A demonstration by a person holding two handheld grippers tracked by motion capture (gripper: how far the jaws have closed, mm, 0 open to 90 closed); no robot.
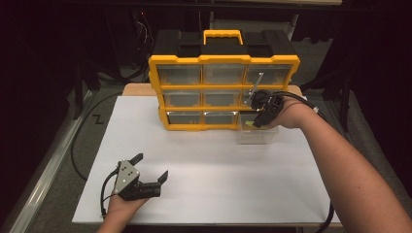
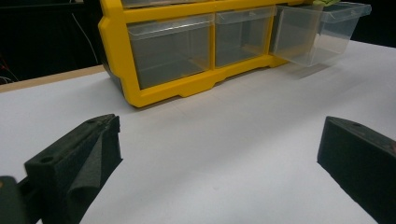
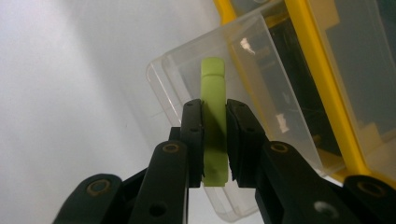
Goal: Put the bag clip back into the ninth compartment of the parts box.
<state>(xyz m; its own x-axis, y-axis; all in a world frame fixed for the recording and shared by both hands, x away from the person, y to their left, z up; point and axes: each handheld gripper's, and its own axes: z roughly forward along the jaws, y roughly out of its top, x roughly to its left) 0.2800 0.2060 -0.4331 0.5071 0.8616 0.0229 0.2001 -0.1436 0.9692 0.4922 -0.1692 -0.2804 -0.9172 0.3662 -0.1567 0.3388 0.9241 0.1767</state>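
A yellow and black drawer cabinet (image 1: 223, 90) stands at the back of the white table (image 1: 204, 165), with its clear bottom right drawer (image 1: 257, 133) pulled out. My right gripper (image 1: 260, 119) hovers over that drawer, shut on a flat light-green piece (image 3: 215, 126). In the right gripper view the piece stands on edge between the two pads, above the open drawer (image 3: 187, 84). My left gripper (image 1: 151, 167) rests near the table's front left, open and holding nothing. The left gripper view has the cabinet's bottom row (image 2: 187, 51) and the pulled-out drawer (image 2: 322, 32) ahead.
A slim metal rod (image 1: 254, 88) leans against the cabinet front near my right hand. Dark floor and cables surround the table. The table's wooden rim (image 1: 138, 90) peeks out behind the white sheet.
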